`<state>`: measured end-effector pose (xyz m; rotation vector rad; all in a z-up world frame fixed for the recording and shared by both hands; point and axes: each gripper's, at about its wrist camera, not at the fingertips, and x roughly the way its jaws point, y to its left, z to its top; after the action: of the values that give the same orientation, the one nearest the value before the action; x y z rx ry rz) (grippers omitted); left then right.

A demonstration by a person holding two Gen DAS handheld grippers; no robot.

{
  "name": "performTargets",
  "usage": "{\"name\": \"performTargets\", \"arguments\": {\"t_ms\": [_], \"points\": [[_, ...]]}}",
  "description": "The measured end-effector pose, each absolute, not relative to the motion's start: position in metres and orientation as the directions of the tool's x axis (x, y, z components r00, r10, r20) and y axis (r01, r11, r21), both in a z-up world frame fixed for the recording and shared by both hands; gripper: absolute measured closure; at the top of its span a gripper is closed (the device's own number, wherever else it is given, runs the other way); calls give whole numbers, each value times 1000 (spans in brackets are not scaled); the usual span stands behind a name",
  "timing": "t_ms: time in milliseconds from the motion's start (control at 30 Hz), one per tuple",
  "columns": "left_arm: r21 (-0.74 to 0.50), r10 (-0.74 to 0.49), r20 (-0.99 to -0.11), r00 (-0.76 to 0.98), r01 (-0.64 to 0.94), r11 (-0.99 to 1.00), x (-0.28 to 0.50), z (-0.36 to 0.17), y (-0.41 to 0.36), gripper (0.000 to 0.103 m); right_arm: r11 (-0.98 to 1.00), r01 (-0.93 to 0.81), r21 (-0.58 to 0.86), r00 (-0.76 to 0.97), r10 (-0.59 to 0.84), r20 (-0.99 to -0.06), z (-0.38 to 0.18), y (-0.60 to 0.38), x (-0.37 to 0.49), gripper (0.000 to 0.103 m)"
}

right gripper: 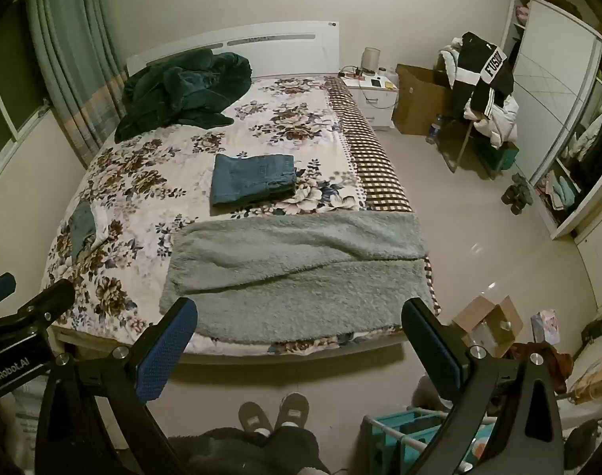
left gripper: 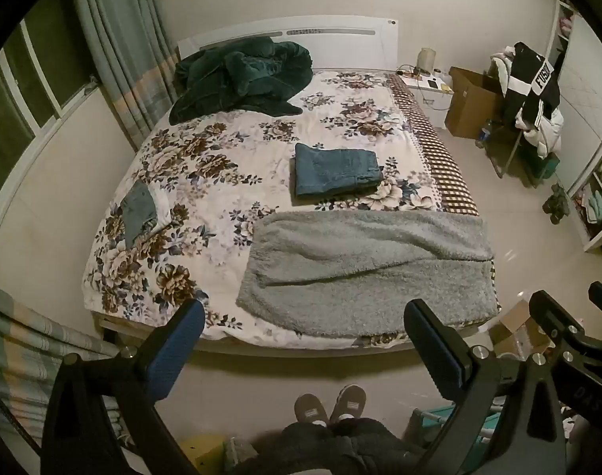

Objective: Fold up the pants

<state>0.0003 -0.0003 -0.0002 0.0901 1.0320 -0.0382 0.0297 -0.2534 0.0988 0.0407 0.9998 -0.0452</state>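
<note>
Pants, the fluffy grey pair (left gripper: 364, 273), lie along the foot of the bed (left gripper: 206, 166) in your left wrist view, legs laid one over the other lengthwise but not yet folded short. Folded jeans (left gripper: 336, 172) sit farther up the floral cover, apparently finished; a small grey-blue garment (left gripper: 138, 213) lies near the far edge. Your left gripper (left gripper: 305, 340) hangs short of the bed, jaws wide apart, holding nothing.

From the right wrist, the grey pair (right gripper: 297, 277) reaches the bed's right edge. Your right gripper (right gripper: 299, 340) is likewise spread and empty. By my judgement, the crosswise folds remain.
</note>
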Motion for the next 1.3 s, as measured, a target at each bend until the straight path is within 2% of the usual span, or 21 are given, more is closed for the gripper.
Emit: {"name": "performTargets", "arguments": {"t_ms": [1300], "points": [[45,2,-853,522,70,997,0,3,4,0,998,57,-1,544,-32,-839,100,-254,28,0]]}}
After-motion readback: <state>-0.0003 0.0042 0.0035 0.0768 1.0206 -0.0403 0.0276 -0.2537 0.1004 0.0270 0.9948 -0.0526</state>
